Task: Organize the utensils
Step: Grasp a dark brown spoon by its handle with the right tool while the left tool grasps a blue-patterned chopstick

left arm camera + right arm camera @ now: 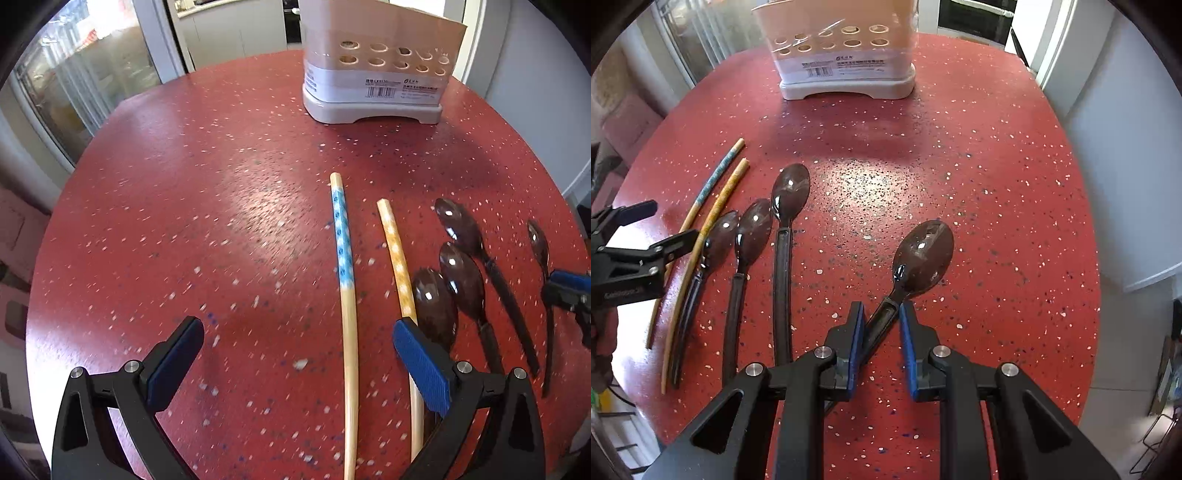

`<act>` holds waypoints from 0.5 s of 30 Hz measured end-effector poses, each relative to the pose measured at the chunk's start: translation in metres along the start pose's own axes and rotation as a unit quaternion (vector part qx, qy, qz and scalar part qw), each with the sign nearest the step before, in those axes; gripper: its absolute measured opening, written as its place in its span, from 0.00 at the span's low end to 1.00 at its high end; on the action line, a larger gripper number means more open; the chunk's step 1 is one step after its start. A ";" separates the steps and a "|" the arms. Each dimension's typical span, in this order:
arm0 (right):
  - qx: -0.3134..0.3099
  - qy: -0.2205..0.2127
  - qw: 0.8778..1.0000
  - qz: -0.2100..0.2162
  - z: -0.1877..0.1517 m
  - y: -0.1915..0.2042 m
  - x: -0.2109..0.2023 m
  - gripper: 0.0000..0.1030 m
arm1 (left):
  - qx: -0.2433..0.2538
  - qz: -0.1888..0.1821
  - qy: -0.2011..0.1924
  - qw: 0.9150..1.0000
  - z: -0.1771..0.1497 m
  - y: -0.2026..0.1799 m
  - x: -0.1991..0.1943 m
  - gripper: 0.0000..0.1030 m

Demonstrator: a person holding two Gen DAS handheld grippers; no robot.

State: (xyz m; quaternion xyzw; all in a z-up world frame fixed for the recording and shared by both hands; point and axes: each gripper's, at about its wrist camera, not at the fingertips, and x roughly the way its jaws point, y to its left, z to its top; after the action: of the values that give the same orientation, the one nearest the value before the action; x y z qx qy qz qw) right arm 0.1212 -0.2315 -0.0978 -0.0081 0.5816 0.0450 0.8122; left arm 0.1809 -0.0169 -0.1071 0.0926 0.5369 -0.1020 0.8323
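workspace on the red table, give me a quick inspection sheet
surface: round red speckled table, bare in the middle
job's things: four dark spoons; the rightmost spoon lies apart, the other three side by side; blue chopstick and orange chopstick to their left; white holder with round holes at the far edge
clutter: nothing seen
grippers: right gripper has its fingers either side of the rightmost spoon's handle, a gap showing at the right one; left gripper open, straddling the blue chopstick
cables: nothing seen
surroundings: glass doors left, white cabinets and dark oven behind
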 end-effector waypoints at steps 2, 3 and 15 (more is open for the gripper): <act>0.016 0.015 1.000 0.010 0.005 -0.006 0.001 0.23 | 0.000 0.002 0.010 1.000 0.004 0.000 -0.001 1.00; 0.025 0.021 0.999 0.012 0.005 -0.006 0.001 0.25 | 0.004 0.006 0.012 1.000 0.003 -0.002 -0.002 1.00; 0.141 0.088 0.986 0.020 0.039 -0.026 0.021 0.33 | 0.043 0.017 0.020 0.999 0.015 -0.016 -0.004 1.00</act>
State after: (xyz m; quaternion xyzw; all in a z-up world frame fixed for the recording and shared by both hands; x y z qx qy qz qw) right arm 0.1673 -0.2534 -0.1059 0.1139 0.6511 -0.0218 0.7501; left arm 0.1879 -0.0358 -0.0980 0.1391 0.5466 -0.1086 0.8186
